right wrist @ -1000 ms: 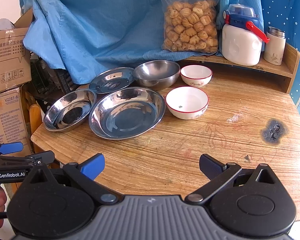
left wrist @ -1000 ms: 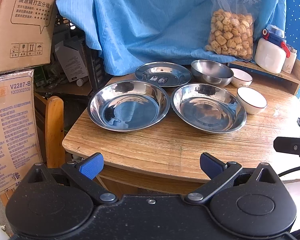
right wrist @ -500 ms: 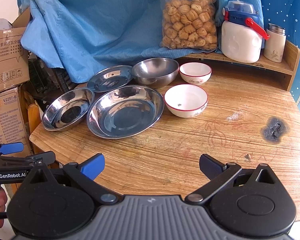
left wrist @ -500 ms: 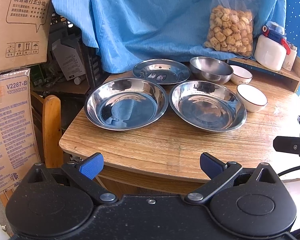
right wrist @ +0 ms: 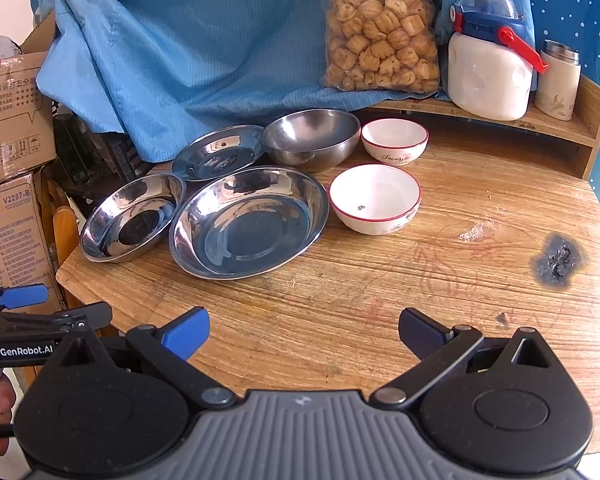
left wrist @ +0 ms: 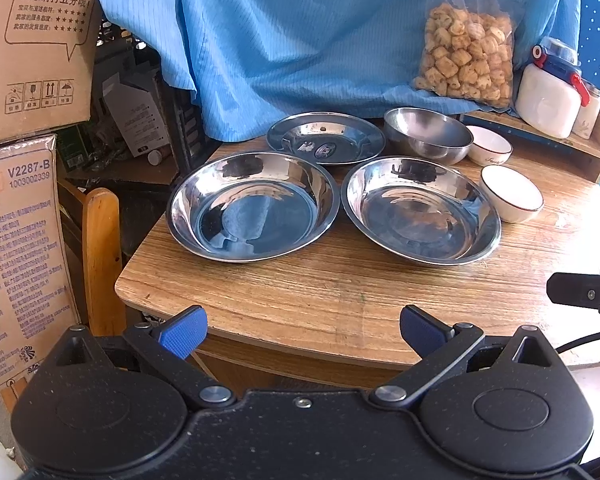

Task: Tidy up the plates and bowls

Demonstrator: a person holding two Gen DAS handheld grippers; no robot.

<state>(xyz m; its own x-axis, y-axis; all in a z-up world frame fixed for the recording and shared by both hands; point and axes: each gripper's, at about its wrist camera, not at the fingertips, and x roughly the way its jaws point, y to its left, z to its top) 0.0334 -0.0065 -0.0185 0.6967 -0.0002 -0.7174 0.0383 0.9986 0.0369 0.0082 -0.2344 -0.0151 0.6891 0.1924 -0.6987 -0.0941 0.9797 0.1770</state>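
Both hand-held grippers (left wrist: 303,330) (right wrist: 304,330) gape released before round, shiny steel plates (left wrist: 252,206) on grained wood.

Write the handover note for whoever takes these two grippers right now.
Left gripper: open, holding nothing, short of the table's near edge.
Right gripper: open, holding nothing, over the near edge.
On the table, all separate: two large steel plates, left and right, side by side in front; a smaller steel plate and a deep steel bowl behind them; two red-rimmed white bowls, near and far, to the right.
Done: nothing stacked.
Left: stack the plates and nest the bowls, probably like with like.
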